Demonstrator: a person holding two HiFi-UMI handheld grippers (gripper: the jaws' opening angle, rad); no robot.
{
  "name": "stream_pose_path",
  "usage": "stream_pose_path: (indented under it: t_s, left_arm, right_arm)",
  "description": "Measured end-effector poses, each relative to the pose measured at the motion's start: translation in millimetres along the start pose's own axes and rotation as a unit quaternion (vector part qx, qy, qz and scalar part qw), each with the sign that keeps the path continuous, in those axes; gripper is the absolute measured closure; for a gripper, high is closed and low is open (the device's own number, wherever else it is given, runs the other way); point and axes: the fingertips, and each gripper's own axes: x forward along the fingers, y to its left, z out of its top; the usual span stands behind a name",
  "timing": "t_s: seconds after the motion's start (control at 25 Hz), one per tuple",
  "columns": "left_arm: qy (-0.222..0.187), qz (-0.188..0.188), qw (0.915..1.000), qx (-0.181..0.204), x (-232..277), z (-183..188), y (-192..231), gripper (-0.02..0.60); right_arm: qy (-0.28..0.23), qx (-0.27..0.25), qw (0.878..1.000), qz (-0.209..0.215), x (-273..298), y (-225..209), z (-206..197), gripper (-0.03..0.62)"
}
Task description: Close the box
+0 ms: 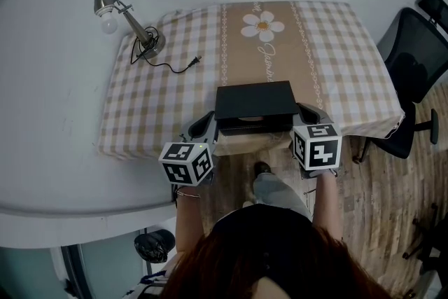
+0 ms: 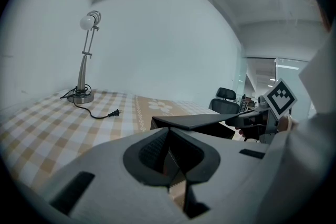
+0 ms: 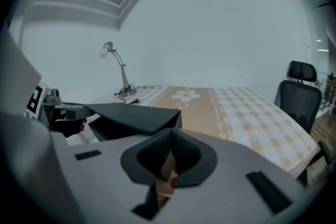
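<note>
One table in a beige-and-white checked cloth, one black office chair to its right, one flat black box with its lid ajar at the near edge between the left gripper and the right gripper, both with jaws pressed together on nothing, one silver desk lamp, one printed white daisy over unreadable cursive lettering.

A checked cloth (daisy on its tan strip) covered the table; a desk lamp stood at its far-left corner, a black office chair on the wooden floor.
</note>
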Motion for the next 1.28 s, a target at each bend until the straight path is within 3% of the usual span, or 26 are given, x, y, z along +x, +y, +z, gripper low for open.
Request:
stream_pose_path:
  t_s: [1.28]
  left_arm:
    - [0.025, 0.001, 0.9997, 0.006, -18.1, -20.3, -11.9, 0.552]
  right_arm:
    - [0.009, 0.002, 1.0, 0.004, -20.6, 8.1, -19.4, 0.577]
